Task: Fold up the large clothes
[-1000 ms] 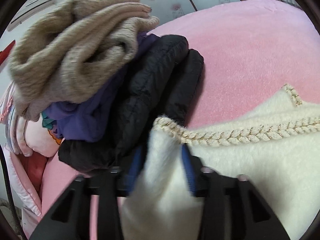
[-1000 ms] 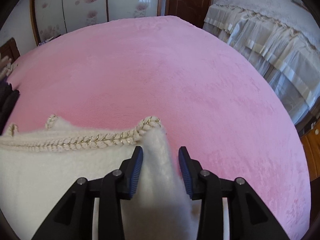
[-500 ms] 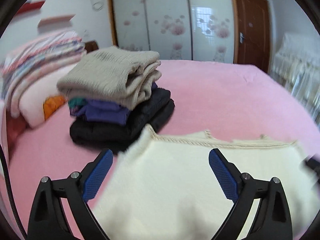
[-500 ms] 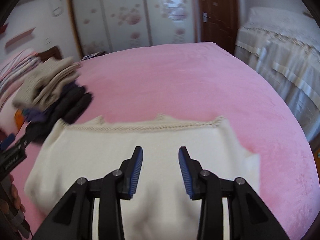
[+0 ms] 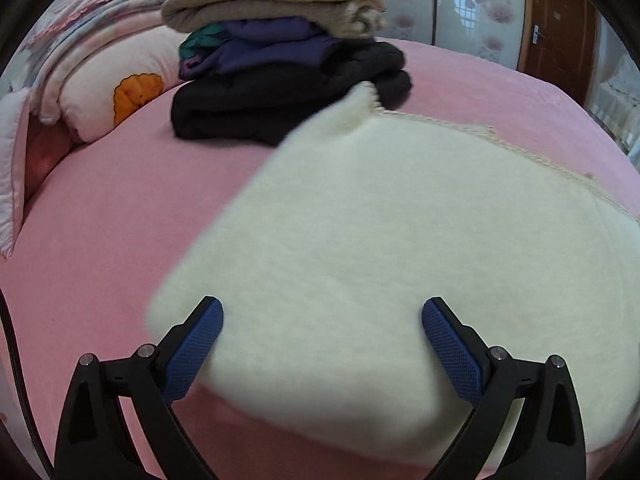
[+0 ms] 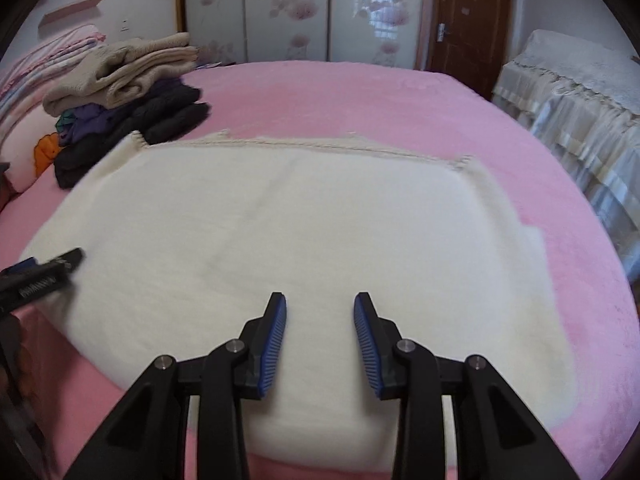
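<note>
A cream fuzzy garment (image 5: 380,240) (image 6: 280,220) lies spread flat on the pink bed cover (image 6: 360,96), its braided trim (image 6: 320,146) along the far edge. My left gripper (image 5: 320,308) hovers over the garment's near left part, its jaws opening wide with nothing pinched between the blue pads. It also shows at the left edge of the right wrist view as the left gripper (image 6: 44,272). My right gripper (image 6: 319,298) hangs over the garment's near middle. Its jaws are closing slightly but stand apart, with nothing between them.
A stack of folded clothes (image 5: 280,60) (image 6: 128,92), beige on purple on black, sits at the garment's far left corner. Pillows and a folded quilt (image 5: 104,80) lie further left. A second bed with a white cover (image 6: 580,100) stands at the right, a wardrobe (image 6: 300,12) behind.
Both grippers have let go of the garment's trimmed far corners and drawn back toward its near edge. The left jaws have spread wide. The garment now lies flat.
</note>
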Motion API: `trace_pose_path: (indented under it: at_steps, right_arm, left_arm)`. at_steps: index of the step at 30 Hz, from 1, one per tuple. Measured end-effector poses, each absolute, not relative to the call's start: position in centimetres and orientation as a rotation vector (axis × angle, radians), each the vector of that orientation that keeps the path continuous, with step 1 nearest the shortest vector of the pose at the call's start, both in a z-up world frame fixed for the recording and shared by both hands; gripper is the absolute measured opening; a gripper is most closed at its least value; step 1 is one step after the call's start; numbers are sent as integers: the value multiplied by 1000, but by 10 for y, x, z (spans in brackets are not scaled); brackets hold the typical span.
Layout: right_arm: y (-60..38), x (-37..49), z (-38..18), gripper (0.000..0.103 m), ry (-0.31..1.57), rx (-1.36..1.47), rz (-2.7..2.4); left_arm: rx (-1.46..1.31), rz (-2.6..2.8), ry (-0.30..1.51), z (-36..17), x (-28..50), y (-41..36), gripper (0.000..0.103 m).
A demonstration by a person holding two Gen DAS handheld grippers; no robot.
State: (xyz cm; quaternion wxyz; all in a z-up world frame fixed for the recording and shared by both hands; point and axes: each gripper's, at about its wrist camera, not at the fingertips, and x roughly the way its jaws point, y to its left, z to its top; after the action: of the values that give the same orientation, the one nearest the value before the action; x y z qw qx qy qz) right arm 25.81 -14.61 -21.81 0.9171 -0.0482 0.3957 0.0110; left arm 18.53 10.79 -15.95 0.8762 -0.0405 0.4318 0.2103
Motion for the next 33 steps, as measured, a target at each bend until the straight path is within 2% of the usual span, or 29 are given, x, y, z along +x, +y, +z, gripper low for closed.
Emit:
trace_pose_path:
  at_steps: [3, 5, 7, 11, 18, 26, 33]
  right_arm:
    - [-190, 255, -222, 36, 828, -98, -103]
    - [-232, 254, -228, 34, 861, -43, -191]
    - [-260, 246, -228, 0, 838, 69, -149]
    - [-265, 245, -224, 0, 853, 41, -167]
    - [-247, 248, -223, 3, 913, 46, -282]
    - [-238, 254, -228, 4, 983, -31, -310]
    - [-246, 245, -217, 9, 1025, 138, -182]
  left_arm:
    - [-64, 438, 902, -162, 185, 124, 100]
    - [-34, 477, 902, -162, 185, 133, 101]
    - [-78, 479, 916, -165, 184, 151, 103]
    - [-225, 445, 948, -172, 182, 182, 103]
    - [-265, 432, 1010, -166, 181, 187, 103]
    - [-364, 349, 981, -128, 162, 185, 103]
    - [-331, 295, 899, -82, 137, 164, 103]
